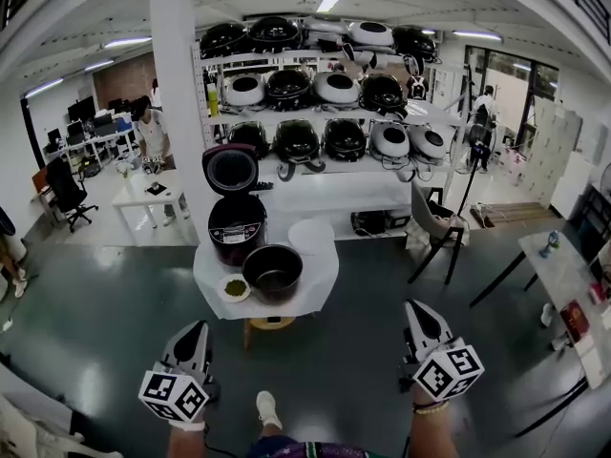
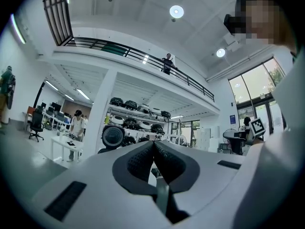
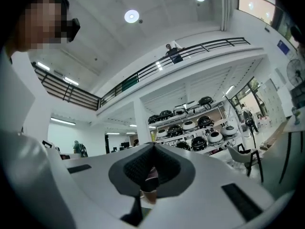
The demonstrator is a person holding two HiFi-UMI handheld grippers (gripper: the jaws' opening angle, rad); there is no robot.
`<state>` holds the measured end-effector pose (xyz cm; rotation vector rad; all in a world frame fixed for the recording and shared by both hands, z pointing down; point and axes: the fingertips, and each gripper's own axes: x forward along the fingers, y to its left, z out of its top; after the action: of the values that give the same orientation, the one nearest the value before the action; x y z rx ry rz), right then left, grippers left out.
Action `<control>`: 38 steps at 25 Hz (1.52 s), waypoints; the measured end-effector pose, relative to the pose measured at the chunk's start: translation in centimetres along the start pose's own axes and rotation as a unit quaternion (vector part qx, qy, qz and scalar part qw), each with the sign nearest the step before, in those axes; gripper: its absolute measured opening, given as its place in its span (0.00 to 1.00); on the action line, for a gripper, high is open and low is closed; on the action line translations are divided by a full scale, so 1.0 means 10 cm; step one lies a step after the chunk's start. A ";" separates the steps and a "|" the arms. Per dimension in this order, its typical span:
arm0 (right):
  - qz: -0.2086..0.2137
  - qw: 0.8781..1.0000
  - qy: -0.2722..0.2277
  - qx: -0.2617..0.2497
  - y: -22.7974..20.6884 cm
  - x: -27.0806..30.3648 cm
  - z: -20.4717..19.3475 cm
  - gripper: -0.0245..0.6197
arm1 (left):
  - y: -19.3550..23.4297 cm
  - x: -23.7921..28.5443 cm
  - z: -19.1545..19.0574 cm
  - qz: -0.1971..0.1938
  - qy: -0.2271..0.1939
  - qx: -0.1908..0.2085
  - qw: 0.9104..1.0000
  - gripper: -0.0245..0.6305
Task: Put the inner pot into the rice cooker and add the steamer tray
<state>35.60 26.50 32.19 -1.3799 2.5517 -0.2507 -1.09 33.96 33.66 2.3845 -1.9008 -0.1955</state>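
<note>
A dark rice cooker (image 1: 236,225) stands on a small white-covered table (image 1: 315,289) with its lid (image 1: 231,170) raised. The black inner pot (image 1: 273,271) sits on the table just in front of it. To the cooker's right lies a pale round steamer tray (image 1: 312,237). My left gripper (image 1: 197,332) and right gripper (image 1: 418,311) hang well short of the table, both shut and empty. In the left gripper view the left gripper (image 2: 153,144) points level, with the cooker's lid (image 2: 113,136) beyond it. In the right gripper view the right gripper (image 3: 153,150) has its pads together.
A small bowl of green stuff (image 1: 235,288) sits at the table's front left. Behind stand a white pillar (image 1: 177,84) and shelves of rice cookers (image 1: 325,113). A chair (image 1: 434,232) is at the right, a table (image 1: 563,284) further right, and a person at a desk (image 1: 151,132) to the left.
</note>
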 end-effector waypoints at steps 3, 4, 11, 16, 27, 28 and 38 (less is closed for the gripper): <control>0.005 1.000 0.001 0.002 -0.01 0.13 -0.02 0.05 | 0.09 0.07 0.00 0.004 0.004 0.001 1.000 0.07; 0.004 1.000 0.003 -0.005 -0.01 0.19 -0.02 0.05 | 0.13 0.10 0.01 0.005 0.005 0.002 1.000 0.07; -0.005 1.000 0.014 -0.028 -0.07 0.82 -0.04 0.05 | 0.57 0.56 0.06 0.019 0.007 0.004 1.000 0.07; -0.005 0.999 0.021 -0.041 -0.05 1.47 -0.01 0.05 | 1.00 1.04 0.09 0.019 0.006 0.005 1.000 0.07; 0.003 0.998 0.030 -0.050 0.25 3.05 -0.07 0.05 | 2.14 2.04 0.22 0.007 0.015 -0.015 1.000 0.07; 0.001 0.998 0.028 -0.050 0.26 3.18 -0.07 0.05 | 2.23 2.14 0.25 0.003 0.015 -0.012 1.000 0.07; -0.029 0.998 0.024 -0.051 0.35 4.13 -0.19 0.05 | 2.92 2.89 0.29 -0.038 0.031 -0.005 0.999 0.07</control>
<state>10.35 -6.24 28.20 -1.5038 2.5990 -0.1665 -23.32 -0.72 33.71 2.4287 -1.7811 -0.1334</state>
